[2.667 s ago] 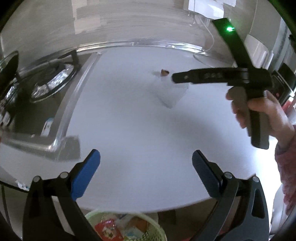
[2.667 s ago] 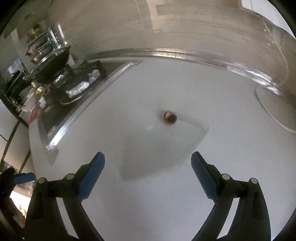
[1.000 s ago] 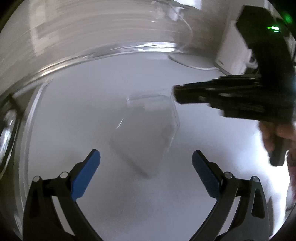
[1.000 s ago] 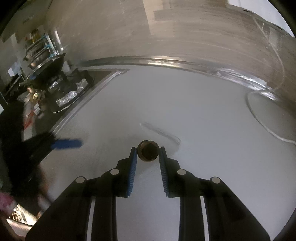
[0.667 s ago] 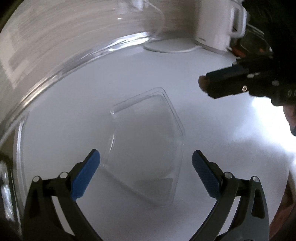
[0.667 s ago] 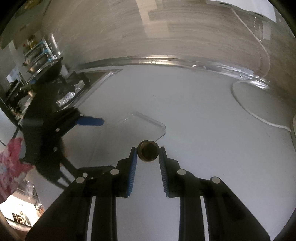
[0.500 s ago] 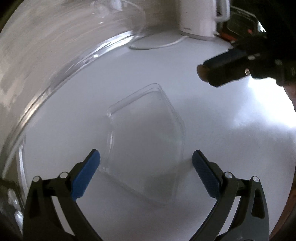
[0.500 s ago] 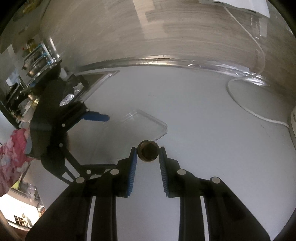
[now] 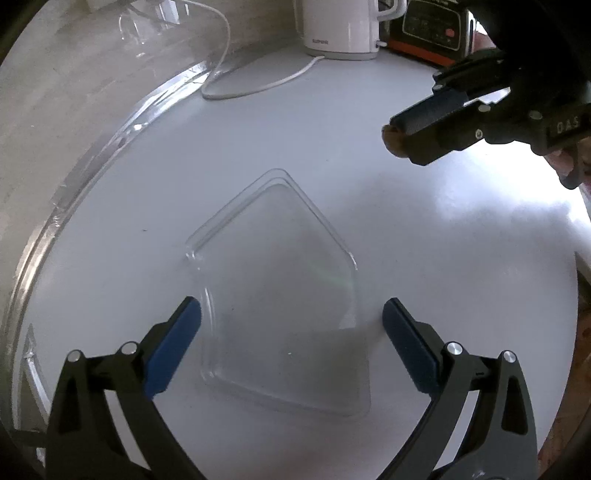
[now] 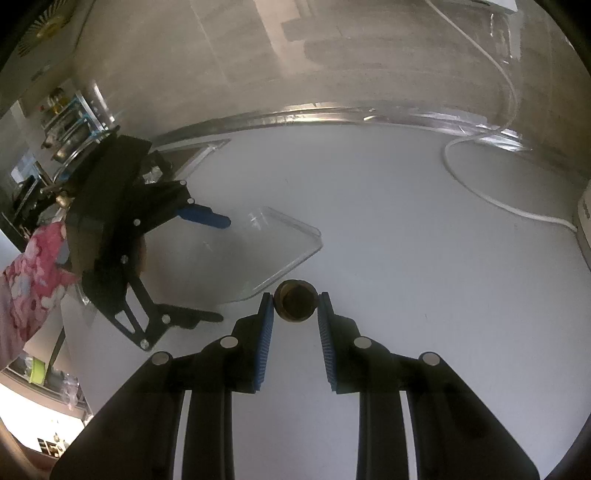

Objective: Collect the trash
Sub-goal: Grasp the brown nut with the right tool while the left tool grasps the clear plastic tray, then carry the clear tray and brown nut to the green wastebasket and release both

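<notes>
On the white tabletop (image 9: 147,177), a clear plastic tray (image 9: 280,288) lies flat, and everything here is best placed against it. The left tongs (image 9: 291,334) stand wide, one blue pad on each side of the tray's near half, neither pressing it as far as I can tell. The right tongs (image 10: 295,306) are up beyond the tray's pointed far corner, narrow and clamped on a small brown cap-like piece (image 10: 295,301), which they hold clear of the tabletop. A white kettle (image 9: 340,29) and its cord (image 9: 258,85) sit well beyond the tray, by the wall.

The tray looks thin, light and springy, with slick walls and a raised rim. I judge that squeezing across its full width would bow or pop it out of the pads; pinching one side wall or the rim near a corner, one pad inside and one outside, should hold better. It is hard to see, so edges are easily misjudged. The cap is small, rigid and round, and could roll out if the hold loosens
</notes>
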